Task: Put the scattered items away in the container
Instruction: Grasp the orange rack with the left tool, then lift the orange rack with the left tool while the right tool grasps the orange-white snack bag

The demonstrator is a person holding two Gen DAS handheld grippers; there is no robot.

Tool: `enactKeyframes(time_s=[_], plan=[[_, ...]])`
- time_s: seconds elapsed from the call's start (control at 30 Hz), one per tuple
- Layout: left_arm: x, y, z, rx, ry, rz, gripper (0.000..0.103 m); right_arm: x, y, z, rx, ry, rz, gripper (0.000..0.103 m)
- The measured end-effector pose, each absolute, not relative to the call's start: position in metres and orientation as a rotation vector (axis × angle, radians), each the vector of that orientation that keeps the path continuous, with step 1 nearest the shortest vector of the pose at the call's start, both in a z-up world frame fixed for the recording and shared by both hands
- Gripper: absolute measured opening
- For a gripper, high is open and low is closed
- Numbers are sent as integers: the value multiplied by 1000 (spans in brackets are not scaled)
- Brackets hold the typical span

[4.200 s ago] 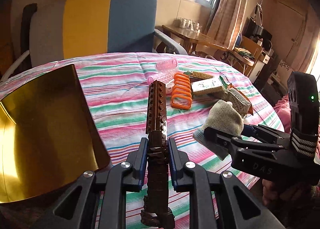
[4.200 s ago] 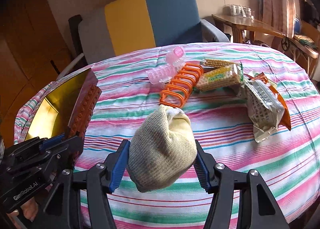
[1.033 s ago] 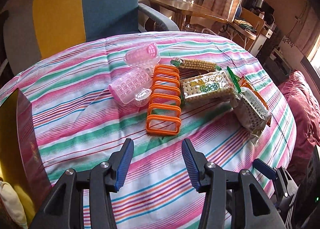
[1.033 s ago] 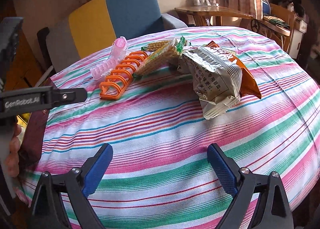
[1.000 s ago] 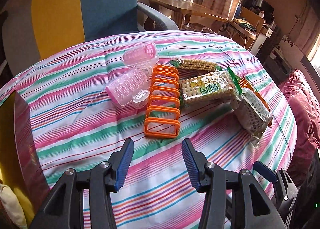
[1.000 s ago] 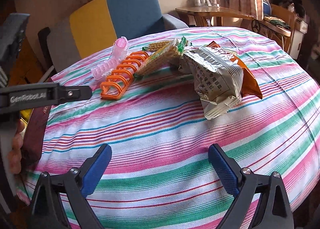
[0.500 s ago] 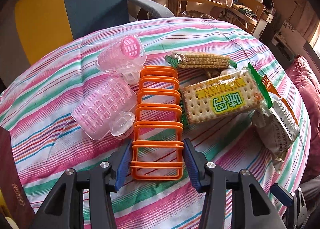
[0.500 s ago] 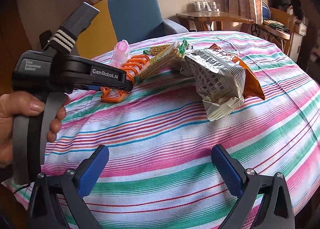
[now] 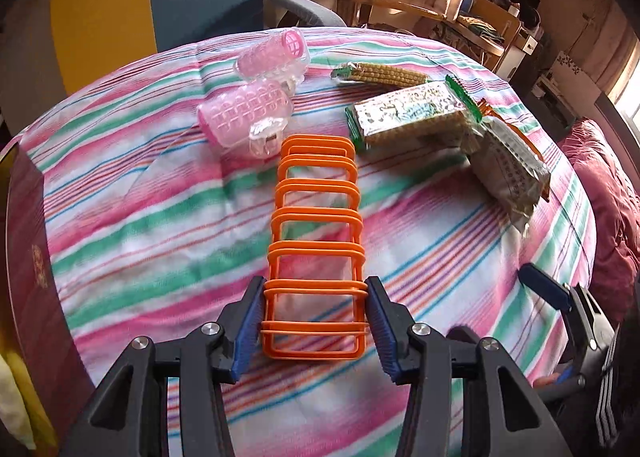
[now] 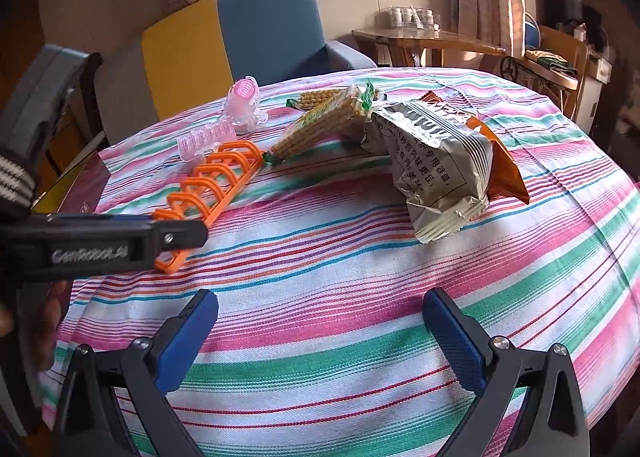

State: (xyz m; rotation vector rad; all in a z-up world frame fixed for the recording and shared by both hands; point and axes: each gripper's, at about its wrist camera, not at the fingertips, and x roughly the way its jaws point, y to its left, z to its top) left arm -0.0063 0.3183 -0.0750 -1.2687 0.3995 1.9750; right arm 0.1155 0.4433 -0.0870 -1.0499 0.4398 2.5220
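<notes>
Most of the tidying is judged to be left: the orange rack, two pink rollers, the cracker packs and the snack bags are seen lying on the striped cloth, while the container stands at the near left edge. The left gripper is set astride the rack's near end, pads just beside it, not yet pressing. The right gripper is held wide and empty. Compared with a second ago, the left gripper has been brought forward from bare cloth onto the rack.
</notes>
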Motion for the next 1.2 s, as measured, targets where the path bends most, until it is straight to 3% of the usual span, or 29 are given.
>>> enactKeyframes(time_s=[0.3,0.63,0.93,1.2], plan=[[40,255,-71,-1244,350,2001,50,113,438,-91,-1142,291,2562,103],[43,239,-70,-1226,318,2004,51,111,472,-66,-1166,655,2554,103],[43,241,-74,-1198,321,1999,54,53,516,-1,-1011,564,2585,103],[40,239,-75,-1199,269,1985,57,15,584,-20,-1062,683,2355,103]])
